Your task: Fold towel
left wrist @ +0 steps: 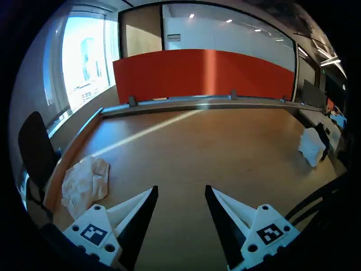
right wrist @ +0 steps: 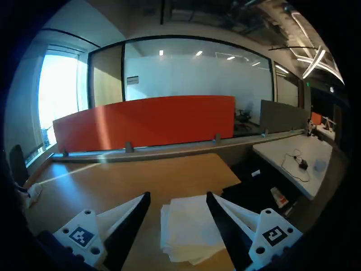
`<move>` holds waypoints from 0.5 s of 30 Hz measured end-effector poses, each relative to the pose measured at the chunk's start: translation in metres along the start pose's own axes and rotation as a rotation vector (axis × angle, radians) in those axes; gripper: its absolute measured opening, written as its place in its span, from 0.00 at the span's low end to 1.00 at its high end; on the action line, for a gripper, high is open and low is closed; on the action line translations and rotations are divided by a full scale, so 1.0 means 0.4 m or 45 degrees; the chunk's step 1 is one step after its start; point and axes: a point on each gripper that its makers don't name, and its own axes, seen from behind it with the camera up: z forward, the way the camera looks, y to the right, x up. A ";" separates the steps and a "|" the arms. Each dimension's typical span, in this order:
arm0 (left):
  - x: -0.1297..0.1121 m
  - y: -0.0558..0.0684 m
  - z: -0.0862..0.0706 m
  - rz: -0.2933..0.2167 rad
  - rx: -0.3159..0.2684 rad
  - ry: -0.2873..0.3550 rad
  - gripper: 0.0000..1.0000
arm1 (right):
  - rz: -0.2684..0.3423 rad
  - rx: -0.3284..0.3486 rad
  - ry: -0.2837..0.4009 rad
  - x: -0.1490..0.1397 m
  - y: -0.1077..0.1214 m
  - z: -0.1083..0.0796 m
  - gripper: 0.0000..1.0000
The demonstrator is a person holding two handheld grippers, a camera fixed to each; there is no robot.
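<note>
- The crumpled towel (left wrist: 85, 183) lies in a loose heap by the left edge of the counter (left wrist: 203, 144), toward the near left corner.
- It looks like thin, off-white cloth, deeply creased and limp. I judge it light and soft with no stiffness, so it should sag and drape once lifted.
- The best hold is probably a free corner or hem on the outside of the heap, one for each gripper. Pinching the middle would likely just bunch it up.
- A folded stack (right wrist: 192, 228) of white cloth sits by the counter's right edge in flat, square-cornered layers.
- The left gripper (left wrist: 181, 187) has its fingers spread wide and empty over bare wood, well apart from the heap.
- The right gripper (right wrist: 178, 194) is also spread wide. The stack shows between its fingers, but neither finger seems to press on it.
- The counter is smooth, wood-toned and faintly glossy, with a streak of sunlight across it.
- A flat orange divider (left wrist: 203, 74) on a metal rail lines the far edge.
</note>
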 end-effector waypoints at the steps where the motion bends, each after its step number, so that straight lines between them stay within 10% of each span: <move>1: 0.011 -0.003 0.000 0.002 0.003 0.017 0.76 | -0.001 0.001 0.010 0.005 -0.004 -0.002 0.95; 15: 0.138 -0.027 0.001 -0.030 0.019 0.177 0.76 | -0.047 0.038 0.110 0.070 -0.096 -0.017 0.95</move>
